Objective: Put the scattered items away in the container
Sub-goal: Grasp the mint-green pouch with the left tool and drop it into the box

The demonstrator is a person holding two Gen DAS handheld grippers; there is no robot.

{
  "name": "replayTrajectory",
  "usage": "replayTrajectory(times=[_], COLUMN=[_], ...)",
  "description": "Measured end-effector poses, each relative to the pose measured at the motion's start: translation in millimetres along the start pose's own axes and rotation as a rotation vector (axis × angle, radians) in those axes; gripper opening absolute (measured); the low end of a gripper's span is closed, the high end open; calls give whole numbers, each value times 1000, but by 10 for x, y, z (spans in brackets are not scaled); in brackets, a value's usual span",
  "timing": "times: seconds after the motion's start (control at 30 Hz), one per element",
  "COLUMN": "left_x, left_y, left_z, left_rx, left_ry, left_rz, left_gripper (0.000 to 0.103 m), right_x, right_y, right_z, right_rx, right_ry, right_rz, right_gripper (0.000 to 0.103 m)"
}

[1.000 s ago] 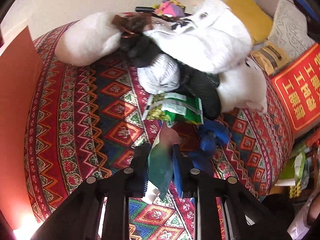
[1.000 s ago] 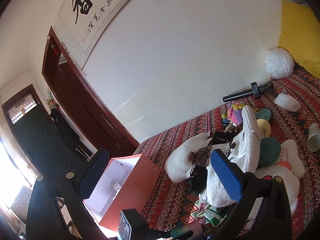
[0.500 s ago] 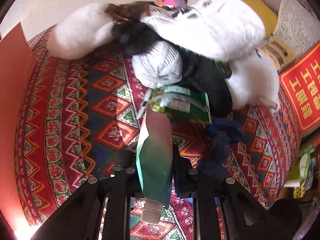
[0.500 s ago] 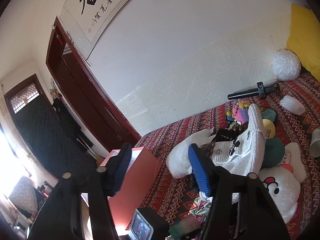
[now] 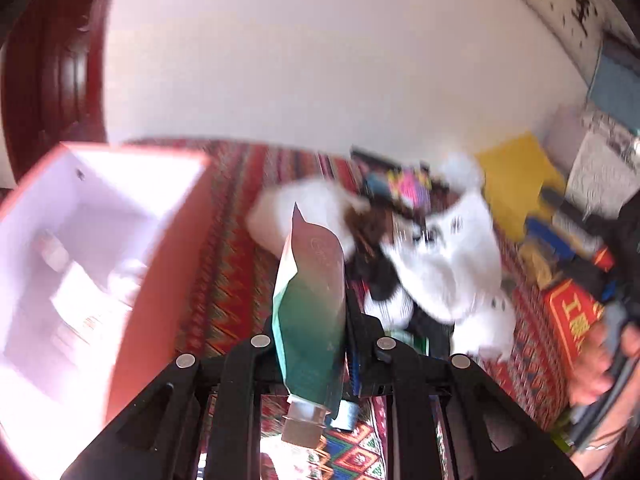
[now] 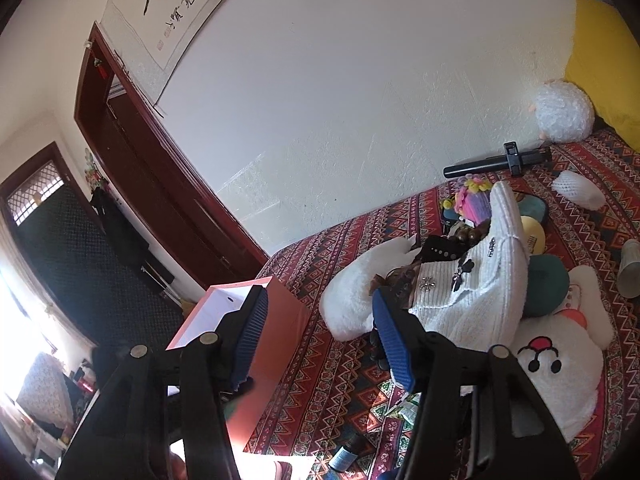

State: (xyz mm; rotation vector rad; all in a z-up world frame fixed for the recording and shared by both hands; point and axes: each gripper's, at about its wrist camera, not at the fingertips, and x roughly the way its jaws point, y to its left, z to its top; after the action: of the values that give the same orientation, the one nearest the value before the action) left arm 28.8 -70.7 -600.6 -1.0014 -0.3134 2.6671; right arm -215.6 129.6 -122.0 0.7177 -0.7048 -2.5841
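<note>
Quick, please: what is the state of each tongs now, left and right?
Left tongs: closed on the green tube.
Right tongs: open, nothing between the pads.

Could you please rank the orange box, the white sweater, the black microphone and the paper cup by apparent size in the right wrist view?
1. Sweater and box: too similar.
2. Microphone.
3. Cup, partly cut off.

A bed (image 6: 472, 208) with a red patterned cover carries an orange box (image 6: 276, 332) at its left, a heap of white plush toys (image 6: 560, 364) and clothes in the middle, and a black handle (image 6: 496, 163) far by the wall.
</note>
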Motion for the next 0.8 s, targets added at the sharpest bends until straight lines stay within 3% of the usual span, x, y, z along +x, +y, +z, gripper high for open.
replayTrajectory(times=[0.1,0.23,0.3,0.43,0.47,0.5,0.53,0.6,0.67,0.8], left_x=[-260,-324,-306,-179,-158,-150,-165,-209,-281,-419], left_y=[424,1015,1253,1553,1613,1684,1737,1755,1767,1835], left_z=[176,198,177,8,-51,-78,-99,-140,-152,-192], left_rx=[-90,-240,-299,-430,-474,-507,-528,-540,-547,-580], left_ry=[-75,-97,-98,-90,-88,-86,-87,-116,-149,-199], left_rz=[46,101,112,124,114,103,103,111,96,79], left_gripper=[15,15,15,17,22,42,71,93,101,103], right_x=[71,276,447,853,926,987,1038,1131,1210,1309], right_y=[113,319,414,377,322,263,211,145,112,157], right_z=[-52,-209,-372,-872,-1011,-1140,-1247,-1392,-1460,-1608], right_rx=[-32,-102,-163,-249,-257,-258,-255,-250,-231,-275], right_ry=[23,105,195,464,521,572,615,672,697,753], right_rz=[5,8,0,-43,-63,-84,-97,-102,-91,-105], right_gripper=[54,54,54,54,55,57,59,65,67,67])
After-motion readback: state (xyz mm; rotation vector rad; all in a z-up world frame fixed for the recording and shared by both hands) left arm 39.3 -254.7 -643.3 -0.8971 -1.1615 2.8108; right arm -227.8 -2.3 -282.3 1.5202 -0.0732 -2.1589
